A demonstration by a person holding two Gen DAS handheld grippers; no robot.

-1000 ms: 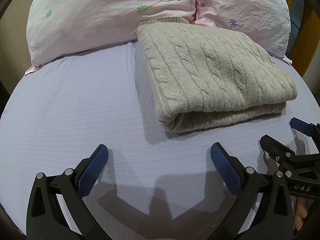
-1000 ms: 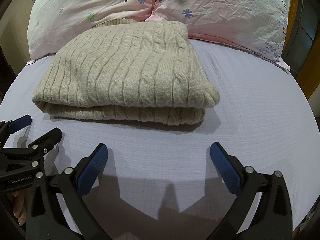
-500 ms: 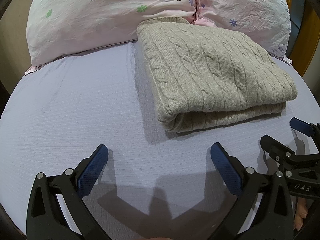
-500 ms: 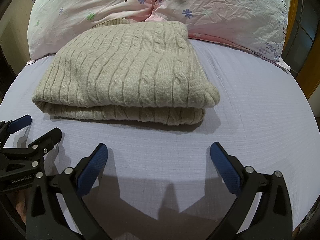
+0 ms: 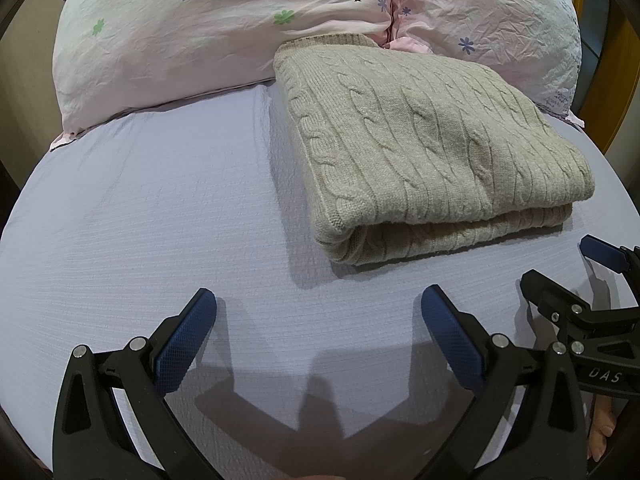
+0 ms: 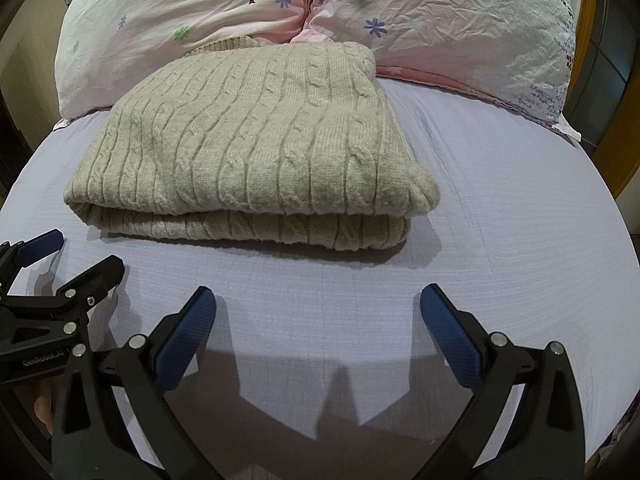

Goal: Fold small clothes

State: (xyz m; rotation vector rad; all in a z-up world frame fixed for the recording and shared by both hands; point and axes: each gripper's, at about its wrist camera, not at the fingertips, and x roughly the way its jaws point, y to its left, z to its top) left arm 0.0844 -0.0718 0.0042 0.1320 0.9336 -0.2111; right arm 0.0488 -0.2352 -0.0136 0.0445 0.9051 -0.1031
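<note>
Beige cable-knit sweater (image 5: 432, 148), folded into a thick rectangle, lies on the lilac ribbed bed sheet (image 5: 140, 220) in the upper right of the left view and upper centre-left of the right view, its far edge touching two crumpled pink floral pillows (image 5: 208, 32). Nothing has shifted since the earlier frames. Left tongs (image 5: 318, 322) and right tongs (image 6: 318, 322) both stand wide, blue textured pads empty, near the sweater but apart from it. Lettering reads "DAS" on the right tool, "GenRobot.AI" on the left.
</note>
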